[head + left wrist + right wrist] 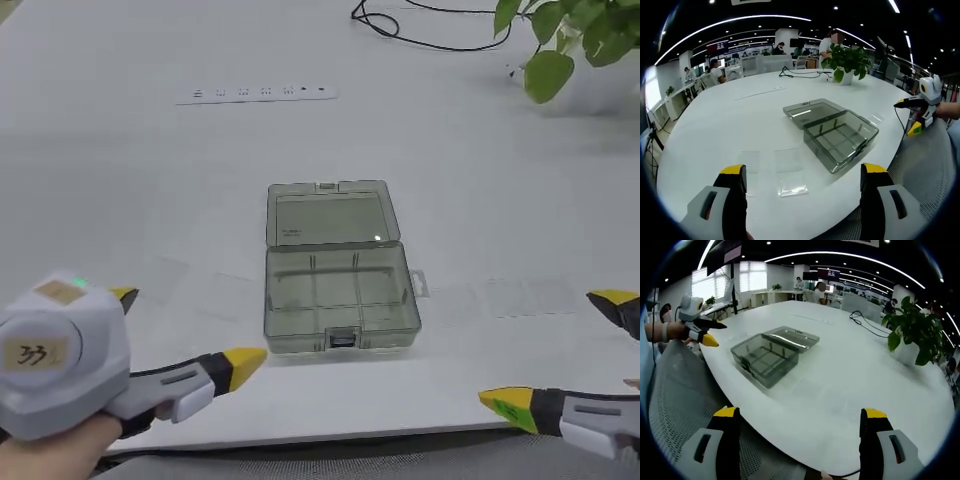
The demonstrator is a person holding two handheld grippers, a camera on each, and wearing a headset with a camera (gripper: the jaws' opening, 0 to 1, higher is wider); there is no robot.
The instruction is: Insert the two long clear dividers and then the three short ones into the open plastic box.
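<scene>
Both sets of fingers were spread wide with nothing in them. The left gripper [185, 328] hung off the near edge of the table [120, 170], touching nothing. In its own view, two clear sheets lay flat just ahead of the fingers [732, 176]. I'd guess those were the long dividers [789, 170], and it looked lined up to grab one first.

The right gripper [555, 350] sat low on the other side, just as open. A few fainter clear patches lay on the table beyond it, probably the short dividers [510, 297]. So each hand seemed parked by its own pile.

The box [340, 300] sat between the two piles, well apart from both grippers. Its lid [328, 215] was folded flat behind it, so the top was free for dropping pieces in. I couldn't tell if the lines inside were slots or dividers.
</scene>
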